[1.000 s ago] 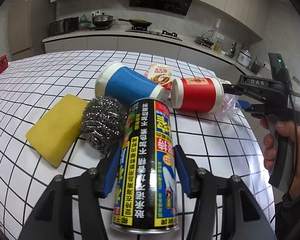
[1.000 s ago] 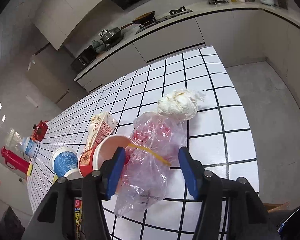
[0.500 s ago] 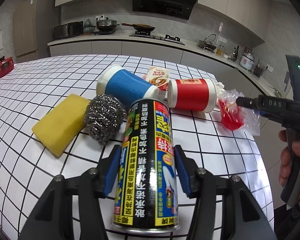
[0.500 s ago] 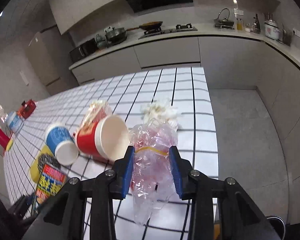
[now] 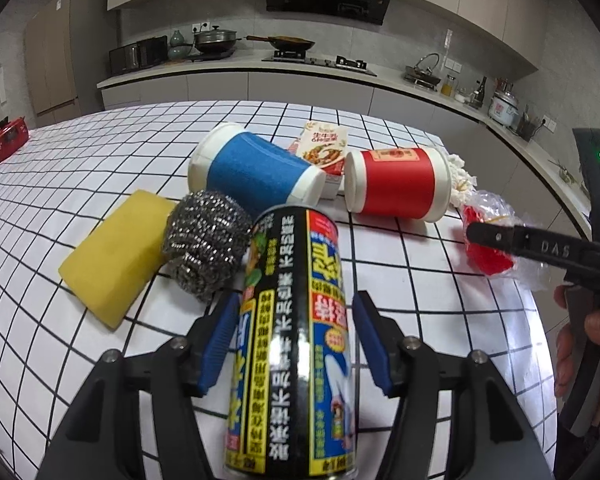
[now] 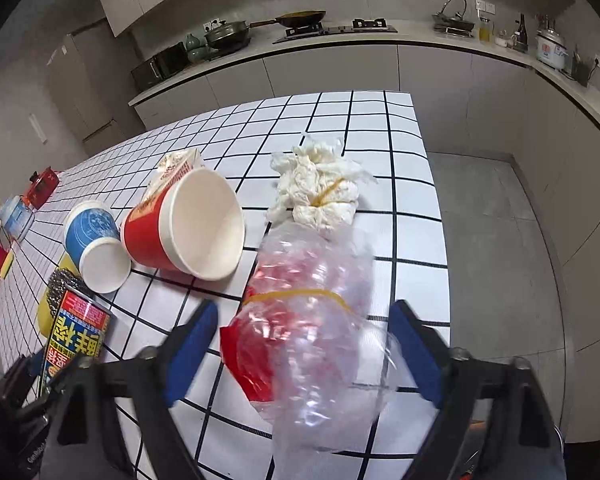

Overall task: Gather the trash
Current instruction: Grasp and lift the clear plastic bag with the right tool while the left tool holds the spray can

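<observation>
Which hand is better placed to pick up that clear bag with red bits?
Right. Its open tongs straddle the plastic bag, while the left tongs are occupied, clamped on the spray can.

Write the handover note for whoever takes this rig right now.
Left gripper: shut on the black-and-yellow spray can, tilted above the table.
Right gripper: open, fingers either side of the clear plastic bag with red contents, at the table's right edge.
On the table: red paper cup and blue paper cup on their sides, small carton behind them, crumpled tissue, yellow sponge, steel scourer.
Done: nothing visibly binned; no bin in view.
Left: grip the bag, then collect cups, carton and tissue.
</observation>
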A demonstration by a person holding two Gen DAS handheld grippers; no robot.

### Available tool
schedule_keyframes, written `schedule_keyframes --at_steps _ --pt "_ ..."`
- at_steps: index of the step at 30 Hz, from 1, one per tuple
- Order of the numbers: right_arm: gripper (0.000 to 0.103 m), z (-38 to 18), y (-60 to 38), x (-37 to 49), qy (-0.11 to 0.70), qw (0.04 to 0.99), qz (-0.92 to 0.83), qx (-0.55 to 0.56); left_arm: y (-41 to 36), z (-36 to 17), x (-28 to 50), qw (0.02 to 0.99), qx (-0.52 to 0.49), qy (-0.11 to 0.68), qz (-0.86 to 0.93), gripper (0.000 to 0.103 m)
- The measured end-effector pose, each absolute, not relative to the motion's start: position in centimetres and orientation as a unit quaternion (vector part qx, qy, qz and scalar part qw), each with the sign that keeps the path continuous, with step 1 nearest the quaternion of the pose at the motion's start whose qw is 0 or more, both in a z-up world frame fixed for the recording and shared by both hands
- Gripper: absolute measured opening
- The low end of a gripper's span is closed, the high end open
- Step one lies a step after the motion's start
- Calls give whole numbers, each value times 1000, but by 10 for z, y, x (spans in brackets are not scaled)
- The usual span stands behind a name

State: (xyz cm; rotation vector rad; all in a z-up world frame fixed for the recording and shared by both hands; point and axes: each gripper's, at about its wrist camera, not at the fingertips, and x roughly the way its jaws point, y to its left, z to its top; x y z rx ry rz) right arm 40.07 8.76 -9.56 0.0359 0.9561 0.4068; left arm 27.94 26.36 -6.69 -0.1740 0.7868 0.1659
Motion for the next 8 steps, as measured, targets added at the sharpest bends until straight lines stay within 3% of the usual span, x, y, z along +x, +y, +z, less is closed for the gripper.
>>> schedule_keyframes --at_steps 5,6,8 --pt "69 -94 96 394 451 871 194 -10 264 -75 289 907 -89 403 81 63" --pt "68 -93 97 392 449 872 195 -14 265 -76 289 907 -92 404 76 54" --pt "67 -92 100 388 445 873 195 -30 263 -75 288 908 -89 402 75 54"
